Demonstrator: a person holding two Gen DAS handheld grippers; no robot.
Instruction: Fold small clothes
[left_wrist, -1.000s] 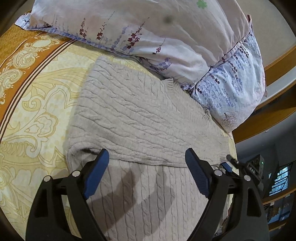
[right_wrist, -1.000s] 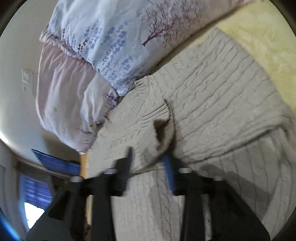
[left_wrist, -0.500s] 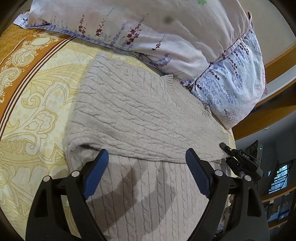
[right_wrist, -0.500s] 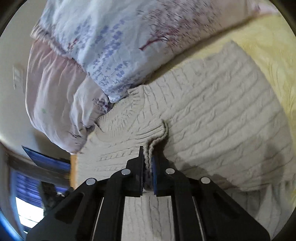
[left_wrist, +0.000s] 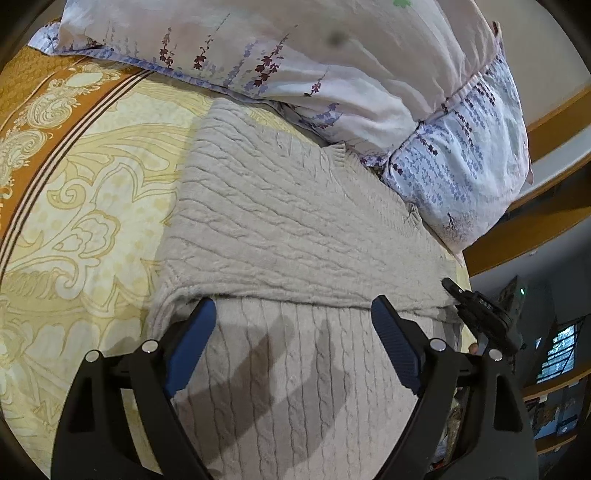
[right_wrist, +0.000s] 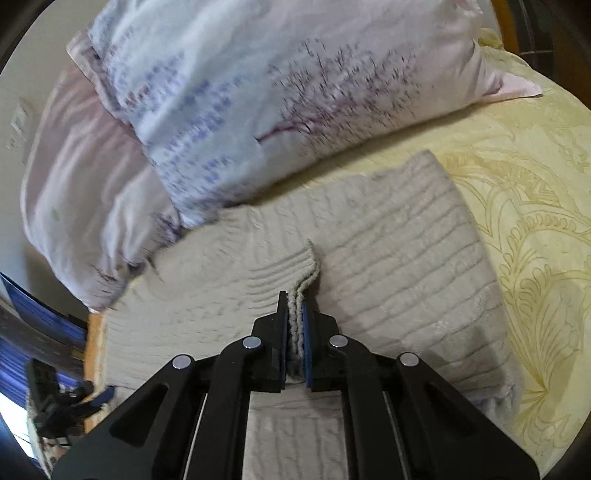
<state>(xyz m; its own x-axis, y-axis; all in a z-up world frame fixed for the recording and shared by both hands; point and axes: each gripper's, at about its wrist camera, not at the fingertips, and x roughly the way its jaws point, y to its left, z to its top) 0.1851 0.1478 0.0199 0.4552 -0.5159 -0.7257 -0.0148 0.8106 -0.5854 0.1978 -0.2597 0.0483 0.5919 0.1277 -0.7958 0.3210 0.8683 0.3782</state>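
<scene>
Two grippers: my right gripper (right_wrist: 294, 314) pinches the cable-knit sweater's (left_wrist: 295, 229) folded edge, left gripper (left_wrist: 293, 325) gapes idle (mid-fold); next I carry it across.

The pillows (right_wrist: 258, 110) look motion-blurred, and the sweater (left_wrist: 295, 406) runs off-frame.

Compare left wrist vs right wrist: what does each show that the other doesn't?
Left wrist only: the left gripper open above the sweater, holding nothing; the orange patterned border of the bedspread; the fold edge running across between the fingers.

Right wrist only: the right gripper shut on a pinched ribbed edge of the sweater, layers bunched between the pads.

Both: the beige cable-knit sweater lying on the yellow bedspread, and the floral pillows touching its far edge.
</scene>
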